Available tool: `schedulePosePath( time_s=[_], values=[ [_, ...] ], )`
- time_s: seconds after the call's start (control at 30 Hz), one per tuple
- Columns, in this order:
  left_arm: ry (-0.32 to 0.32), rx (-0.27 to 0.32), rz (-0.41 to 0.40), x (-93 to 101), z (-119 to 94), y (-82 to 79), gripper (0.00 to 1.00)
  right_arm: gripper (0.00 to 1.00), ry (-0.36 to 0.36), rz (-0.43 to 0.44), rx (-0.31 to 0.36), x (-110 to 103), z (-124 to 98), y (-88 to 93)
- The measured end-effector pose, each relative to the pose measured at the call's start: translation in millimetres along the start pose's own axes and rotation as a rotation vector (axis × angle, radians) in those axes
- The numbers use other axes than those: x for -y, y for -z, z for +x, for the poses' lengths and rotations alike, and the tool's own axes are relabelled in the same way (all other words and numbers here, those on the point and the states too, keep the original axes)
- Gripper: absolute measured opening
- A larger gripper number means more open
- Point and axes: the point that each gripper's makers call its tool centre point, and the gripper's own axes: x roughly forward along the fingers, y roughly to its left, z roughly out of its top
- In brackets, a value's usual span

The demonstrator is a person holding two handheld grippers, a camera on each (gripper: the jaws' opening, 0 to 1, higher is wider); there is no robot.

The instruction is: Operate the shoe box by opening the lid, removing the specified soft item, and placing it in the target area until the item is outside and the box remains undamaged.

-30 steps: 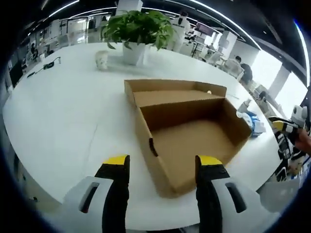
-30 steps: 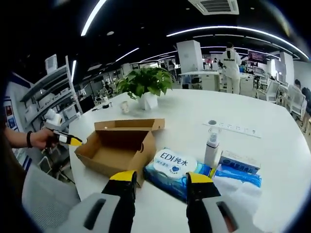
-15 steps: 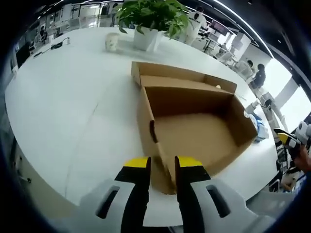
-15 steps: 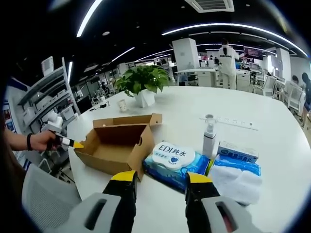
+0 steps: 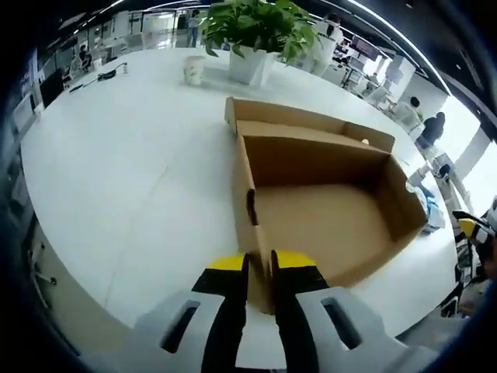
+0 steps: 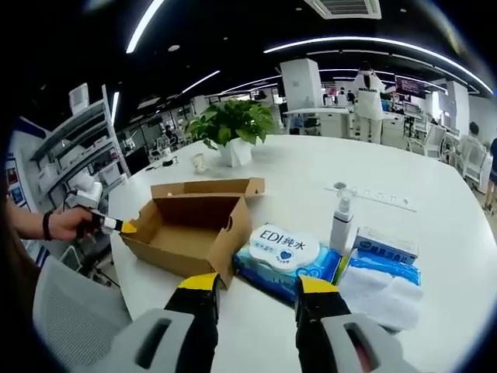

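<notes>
At the bottom centre of the left gripper view, the left gripper (image 5: 258, 262) pinches the near wall of the open shoe box (image 5: 326, 225), which fills mid-frame on the white table (image 5: 132, 186). In the right gripper view, the right gripper (image 6: 256, 284) hangs unclenched, holding nothing, just below the wipes pack (image 6: 286, 256), right of the box.

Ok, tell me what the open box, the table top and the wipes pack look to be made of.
The box looks like plain brown cardboard, matte, with raw cut edges and folded flaps. The table top is a smooth white surface with a soft sheen, probably laminate or coated board; the pictures cannot settle which. The wipes pack looks like glossy blue plastic film with a white printed label.
</notes>
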Motion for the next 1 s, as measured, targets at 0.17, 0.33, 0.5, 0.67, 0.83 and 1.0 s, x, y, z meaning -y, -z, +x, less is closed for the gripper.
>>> schedulePosePath(
  time_s=[0.17,0.33,0.5,0.67,0.83,1.0],
  values=[
    [-0.006,0.001,0.016,-4.1,0.1,-1.7,0.09,0.36,-0.023,-0.005,0.008,-10.4,16.4,-12.3],
    [-0.016,0.004,0.027,-11.5,0.9,-5.6,0.06,0.34,-0.036,0.008,0.006,-19.4,38.7,-25.3],
    [-0.018,0.006,0.038,-13.2,2.2,-6.5,0.06,0.34,-0.041,-0.002,-0.012,-21.5,66.2,-40.7],
    [-0.021,0.011,0.060,-15.9,6.5,-7.8,0.06,0.33,-0.030,0.017,-0.015,-20.6,93.2,-64.8],
    [-0.018,0.009,0.047,-17.2,8.6,-8.8,0.06,0.34,0.005,0.012,-0.035,-10.8,121.3,-85.8],
    [-0.021,0.009,0.041,-17.2,10.6,-8.3,0.06,0.34,0.046,0.019,-0.065,5.0,145.5,-97.8]
  ],
)
